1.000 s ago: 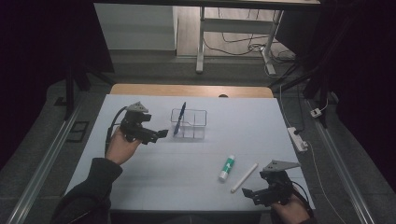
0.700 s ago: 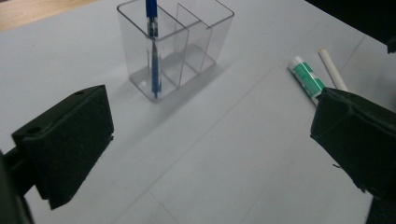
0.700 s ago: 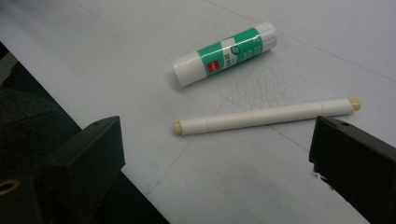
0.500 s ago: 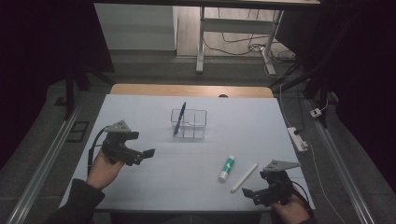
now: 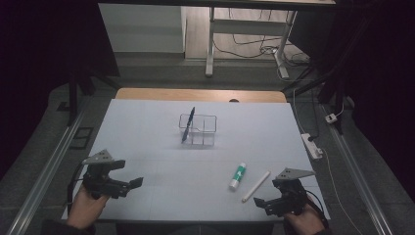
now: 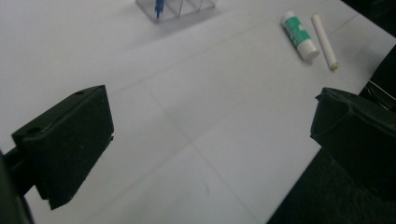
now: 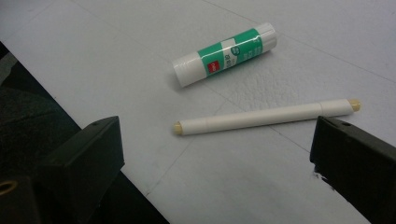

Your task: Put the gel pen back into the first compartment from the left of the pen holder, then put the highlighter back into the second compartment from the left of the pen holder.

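Now the right tongs (image 5: 266, 201) sit at the near right corner of the bench (image 5: 147, 127), held low in the person's right hand (image 5: 306, 221). In the right gripper view the two black jaws stand wide apart with nothing between them and nothing touching them. Just beyond them lies a white pen (image 7: 266, 117), flat on the bench, with a cream-coloured tip at each end. In the high view the pen (image 5: 256, 186) rests slantwise just ahead of these tongs, apart from them.

Beside the pen, a little farther off, lies a glue stick (image 7: 223, 53) with a white cap, a white base and a green label. The label bears a small red mark and some white print, too small to read. The high view shows the glue stick (image 5: 238, 176) just left of the pen, not touching it.

The left tongs (image 5: 131, 185) are at the near left of the bench, in the left hand (image 5: 87, 209). Their jaws are likewise spread wide and hold nothing, hovering over bare white surface.

Well away, toward the middle of the bench, stands a clear plastic organiser (image 5: 198, 129) with several compartments. A blue pen (image 5: 188, 124) leans upright in its left compartment.
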